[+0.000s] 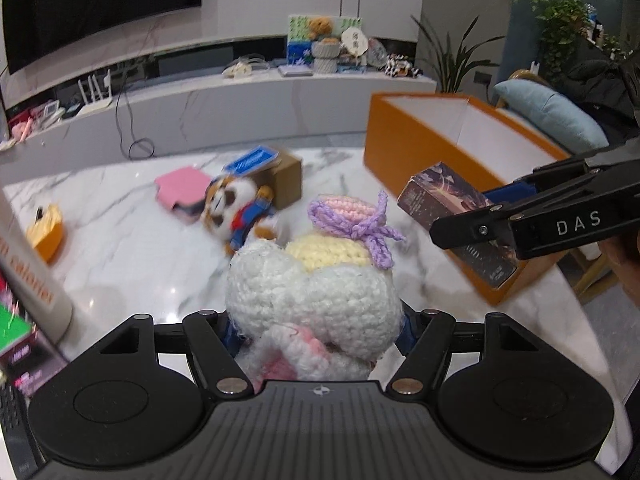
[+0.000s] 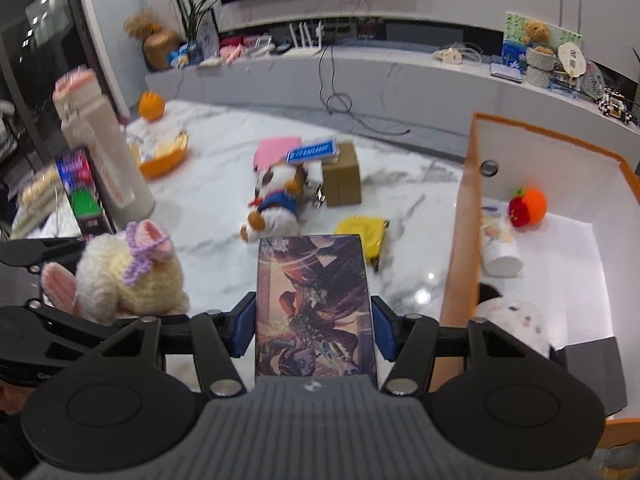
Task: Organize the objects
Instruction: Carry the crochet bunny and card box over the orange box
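Now we carry both loads toward the orange box [image 2: 464, 216]: left gripper [image 1: 320, 332] clamping the crocheted bunny [image 1: 316, 288], right gripper [image 2: 314, 328] squeezing the illustrated card box [image 2: 314, 304], best lowered clear of the rim.

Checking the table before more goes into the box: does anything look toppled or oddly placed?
Yes. The plush dog lies tipped over on the marble table, up against the brown carton. A blue-labelled box sits askew on top of the carton's edge. The yellow pouch simply lies flat nearby.
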### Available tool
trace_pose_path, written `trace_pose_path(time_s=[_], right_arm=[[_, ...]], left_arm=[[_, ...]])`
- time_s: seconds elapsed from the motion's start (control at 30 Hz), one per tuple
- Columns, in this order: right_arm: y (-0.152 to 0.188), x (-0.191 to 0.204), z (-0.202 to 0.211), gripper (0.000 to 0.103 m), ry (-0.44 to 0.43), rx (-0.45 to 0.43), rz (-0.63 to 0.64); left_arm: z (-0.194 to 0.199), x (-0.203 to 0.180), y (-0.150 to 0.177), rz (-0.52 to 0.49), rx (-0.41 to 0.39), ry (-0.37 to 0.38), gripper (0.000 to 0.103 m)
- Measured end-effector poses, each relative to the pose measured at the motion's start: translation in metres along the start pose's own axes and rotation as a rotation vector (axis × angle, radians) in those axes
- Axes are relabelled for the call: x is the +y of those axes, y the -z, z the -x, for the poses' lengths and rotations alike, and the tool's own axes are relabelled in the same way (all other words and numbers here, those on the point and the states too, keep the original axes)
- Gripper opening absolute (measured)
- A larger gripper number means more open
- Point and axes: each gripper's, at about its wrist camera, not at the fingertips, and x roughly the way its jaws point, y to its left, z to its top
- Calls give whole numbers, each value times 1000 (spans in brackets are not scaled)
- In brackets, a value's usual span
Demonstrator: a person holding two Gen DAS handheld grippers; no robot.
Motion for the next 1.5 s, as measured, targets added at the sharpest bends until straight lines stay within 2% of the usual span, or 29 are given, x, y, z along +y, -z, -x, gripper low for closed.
trace_pose_path(time_s=[0.47,1.07,1.5], right_arm=[[-17,-54,43,60,49,-125,-129],[-16,-98,59,60,130,-171,-229],[-15,-142,69,60,233,-202,-326]], left_arm=[[-14,-48,-42,-78,-61,50,79],[-29,-96,-81,-131,-102,81,79],[-44,-117,-103,-144,-113,103,79]])
